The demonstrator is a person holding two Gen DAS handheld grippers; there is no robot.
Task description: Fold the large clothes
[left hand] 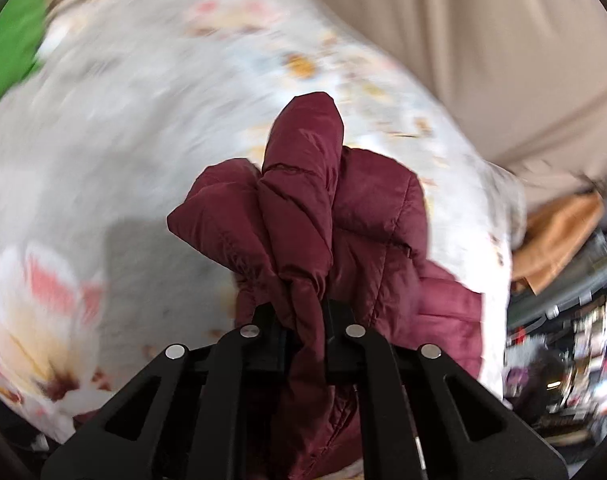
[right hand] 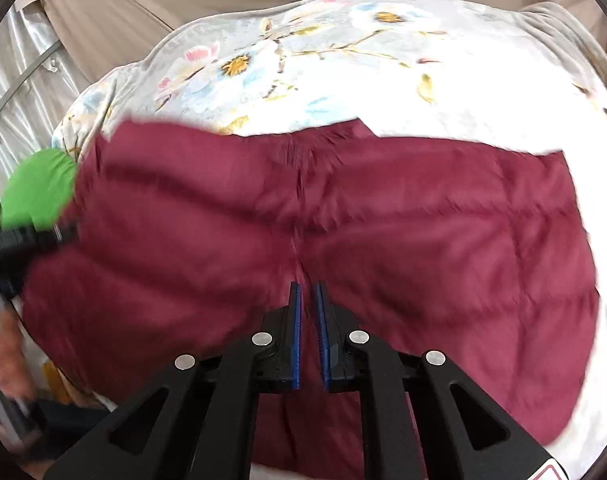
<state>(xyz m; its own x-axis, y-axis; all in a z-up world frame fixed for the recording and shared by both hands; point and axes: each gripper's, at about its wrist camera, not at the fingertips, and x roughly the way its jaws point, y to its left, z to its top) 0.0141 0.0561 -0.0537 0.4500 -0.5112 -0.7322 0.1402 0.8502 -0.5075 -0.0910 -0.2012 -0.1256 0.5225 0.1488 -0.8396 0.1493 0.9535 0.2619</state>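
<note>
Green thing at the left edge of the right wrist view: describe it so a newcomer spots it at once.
Start from the floral bedspread and find the maroon quilted jacket lying across it. At the jacket's left end sits the green item: the only bright, plain green patch there, too blurred to identify.

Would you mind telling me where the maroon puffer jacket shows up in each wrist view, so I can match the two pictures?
Left wrist view: the maroon puffer jacket is bunched at centre, rising from the left gripper, whose jaws clamp it.
Right wrist view: the jacket spreads flat across the middle, beyond the right gripper, jaws nearly closed.
Shared landmark: the floral bedspread beneath it.
</note>
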